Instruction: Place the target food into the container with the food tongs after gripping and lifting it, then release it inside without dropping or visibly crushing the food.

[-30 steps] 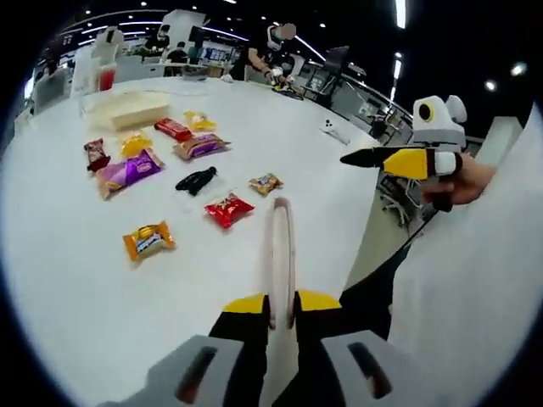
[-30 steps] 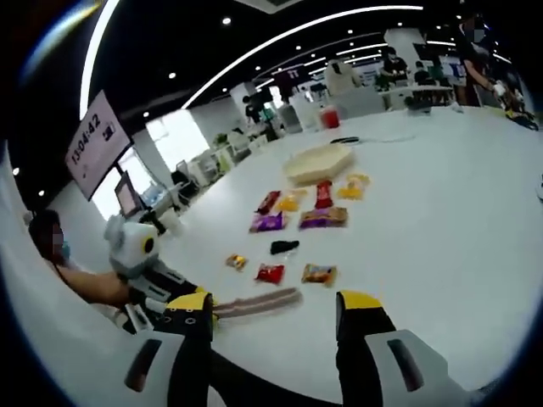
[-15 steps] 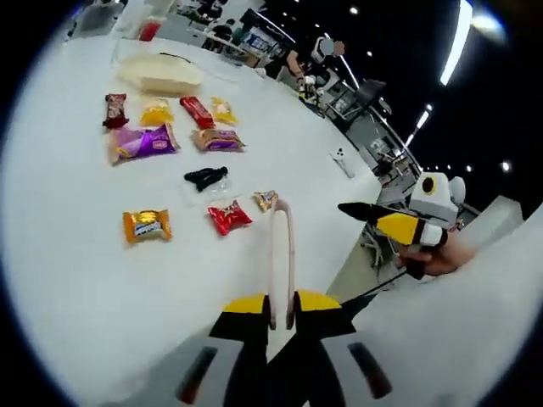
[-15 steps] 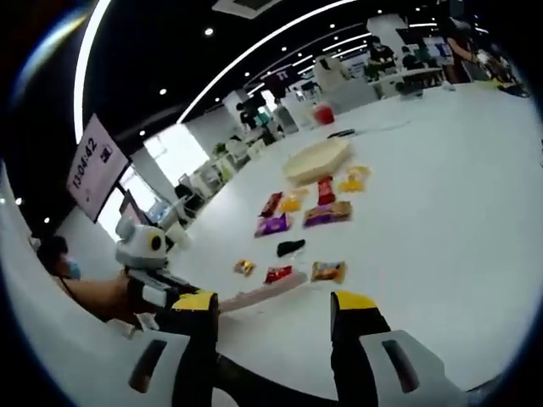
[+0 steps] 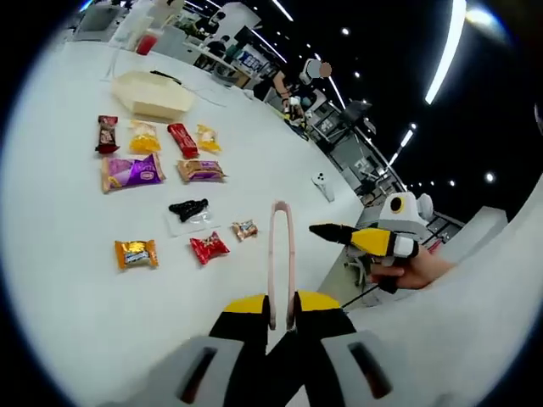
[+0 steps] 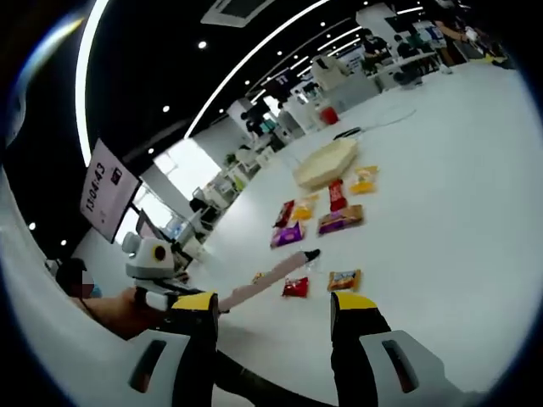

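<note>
My left gripper (image 5: 280, 307) is shut on a pair of pink food tongs (image 5: 281, 250), which point out over the white table (image 5: 59, 212), closed and holding nothing. Beyond their tip lie a small brown candy (image 5: 245, 229), a red packet (image 5: 209, 248), a black item (image 5: 188, 208) and an orange packet (image 5: 136, 253). A beige container (image 5: 153, 95) stands at the far end. My right gripper (image 6: 273, 303) is open with nothing between its fingers. It also appears in the left gripper view (image 5: 352, 238), in a hand off the table's edge. The tongs (image 6: 267, 280) reach toward the black item.
More packets lie in two rows before the container (image 6: 327, 163): purple (image 5: 131, 171), brown (image 5: 201, 170), red (image 5: 183, 140) and two yellow ones (image 5: 142, 137). A small white device (image 5: 321, 180) sits near the table edge. People and desks stand far behind.
Both views have shifted with the hands. In the right gripper view the tongs now slant upward, their tip nearer the black item. Neither gripper has changed its state.
</note>
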A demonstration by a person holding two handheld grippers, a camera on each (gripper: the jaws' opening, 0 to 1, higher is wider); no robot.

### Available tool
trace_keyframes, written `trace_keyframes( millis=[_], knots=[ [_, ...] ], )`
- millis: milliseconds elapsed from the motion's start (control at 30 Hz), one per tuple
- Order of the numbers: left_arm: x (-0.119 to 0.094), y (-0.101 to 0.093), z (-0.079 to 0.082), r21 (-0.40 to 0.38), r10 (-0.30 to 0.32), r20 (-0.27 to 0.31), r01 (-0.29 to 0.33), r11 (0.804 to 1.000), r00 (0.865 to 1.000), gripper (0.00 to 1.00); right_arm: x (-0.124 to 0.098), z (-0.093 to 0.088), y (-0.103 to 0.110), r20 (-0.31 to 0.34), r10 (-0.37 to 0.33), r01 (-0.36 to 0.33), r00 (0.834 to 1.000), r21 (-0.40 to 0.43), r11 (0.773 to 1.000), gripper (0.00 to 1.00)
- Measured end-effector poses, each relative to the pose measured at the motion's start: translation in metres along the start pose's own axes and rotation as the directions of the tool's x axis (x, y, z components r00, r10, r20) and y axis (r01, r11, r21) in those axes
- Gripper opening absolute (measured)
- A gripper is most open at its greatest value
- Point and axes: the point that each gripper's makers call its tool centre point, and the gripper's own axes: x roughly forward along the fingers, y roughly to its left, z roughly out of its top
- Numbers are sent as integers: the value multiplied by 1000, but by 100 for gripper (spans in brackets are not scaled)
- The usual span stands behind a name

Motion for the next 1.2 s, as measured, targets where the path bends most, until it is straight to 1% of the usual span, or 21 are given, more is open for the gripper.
trace_keyframes(
  millis=[67,133,167,200,333,500,600,700,767,867,900,967,1100,1133,1200],
  knots=[
    [-2,-5,6,31,-7,11,6,1000,1000,8,1,2,5,7,25,-25,1000,5,1000,53],
    [-3,-7,7,36,-6,13,6,999,1000,8,2,4,8,14,36,-36,999,12,999,53],
    [-4,-10,10,49,-16,16,15,999,1000,9,2,5,10,19,43,-44,999,19,999,53],
    [-4,-16,12,63,-38,16,37,997,999,9,2,6,10,24,51,-51,998,26,998,53],
    [-6,-30,18,96,-71,17,69,993,997,10,-3,7,12,35,90,-92,995,65,994,53],
    [-8,-40,23,119,-93,11,91,989,996,10,-10,10,19,40,123,-125,992,62,990,53],
    [-9,-49,27,134,-110,13,107,985,994,10,-14,12,23,40,154,-156,987,51,986,52],
    [-11,-57,30,148,-129,7,127,981,992,10,-17,17,34,54,194,-197,980,55,979,51],
    [-12,-62,32,156,-147,1,145,977,989,10,-16,18,39,49,211,-213,976,56,975,51],
    [-13,-71,38,122,-200,20,197,973,980,10,-15,19,45,47,228,-230,973,56,971,50],
    [-14,-73,42,116,-214,29,209,971,976,10,-15,20,47,52,239,-242,970,60,969,50],
    [-14,-75,43,111,-226,31,222,969,974,10,-16,22,52,58,251,-255,966,63,965,50],
    [-14,-80,43,119,-239,14,235,965,971,10,-17,29,61,76,280,-285,957,67,956,49],
    [-14,-83,41,121,-249,0,247,961,969,10,-18,33,64,87,295,-301,952,71,951,49],
    [-14,-86,40,120,-261,-6,260,958,965,10,-19,38,68,101,308,-316,946,77,946,47]
  ],
)
